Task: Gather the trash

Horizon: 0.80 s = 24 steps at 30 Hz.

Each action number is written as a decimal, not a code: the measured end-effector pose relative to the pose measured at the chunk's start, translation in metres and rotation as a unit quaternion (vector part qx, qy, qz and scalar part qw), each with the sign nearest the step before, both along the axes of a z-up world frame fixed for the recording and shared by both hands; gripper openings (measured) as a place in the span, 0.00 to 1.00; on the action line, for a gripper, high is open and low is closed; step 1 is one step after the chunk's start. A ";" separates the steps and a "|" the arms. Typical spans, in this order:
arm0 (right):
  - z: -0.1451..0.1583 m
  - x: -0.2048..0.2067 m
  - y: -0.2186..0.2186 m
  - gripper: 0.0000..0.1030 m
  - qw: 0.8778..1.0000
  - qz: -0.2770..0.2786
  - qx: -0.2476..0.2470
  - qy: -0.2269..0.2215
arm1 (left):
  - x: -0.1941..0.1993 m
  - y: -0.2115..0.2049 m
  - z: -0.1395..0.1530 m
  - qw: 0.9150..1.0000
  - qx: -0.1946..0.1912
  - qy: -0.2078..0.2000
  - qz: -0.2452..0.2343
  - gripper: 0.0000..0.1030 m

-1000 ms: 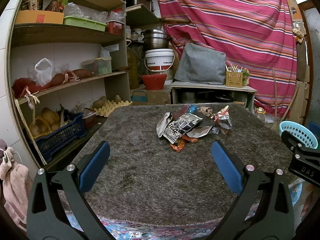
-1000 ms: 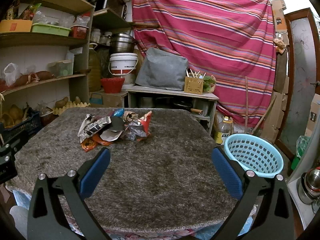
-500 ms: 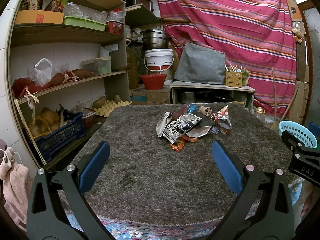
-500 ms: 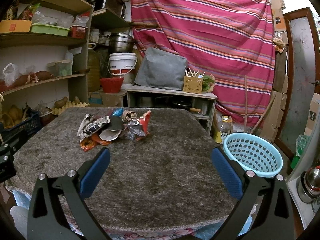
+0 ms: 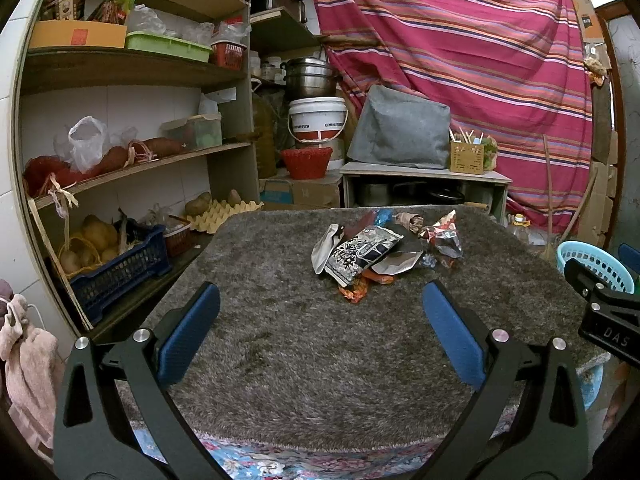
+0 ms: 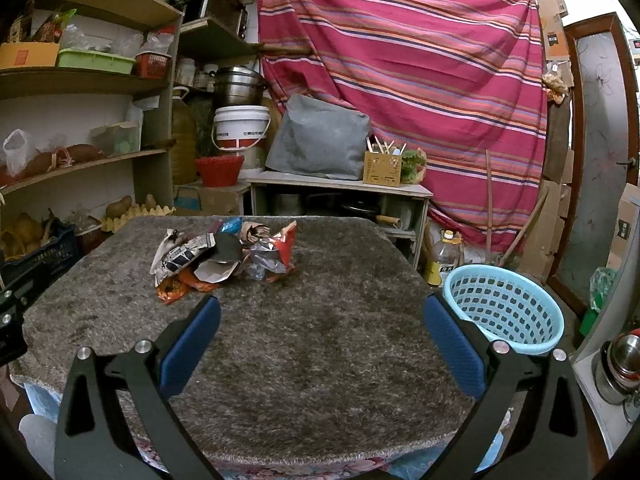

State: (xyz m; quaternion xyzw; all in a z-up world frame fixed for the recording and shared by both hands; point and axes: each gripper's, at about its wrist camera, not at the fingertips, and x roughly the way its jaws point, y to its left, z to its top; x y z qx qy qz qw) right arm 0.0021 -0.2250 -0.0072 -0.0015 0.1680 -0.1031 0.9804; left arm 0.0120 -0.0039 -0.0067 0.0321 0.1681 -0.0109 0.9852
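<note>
Grey shaggy carpet covers the counter [image 5: 280,344]. At far left, wooden shelves [image 5: 132,160] hold sweet potatoes and bags. The left tool [image 5: 320,320] hovers over the counter's near edge, fingers spread wide, gripping nothing. A heap of crumpled snack wrappers [image 5: 380,248] lies on the counter's far half. The right tool [image 6: 320,320] is likewise released and bare. A light-blue perforated basket [image 6: 504,304] stands beside the counter's right edge.
</note>
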 end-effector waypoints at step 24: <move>-0.002 0.016 -0.010 0.96 1.000 -0.008 0.000 0.008 | 0.019 0.008 0.001 1.000 -0.007 0.021 -0.003 0.95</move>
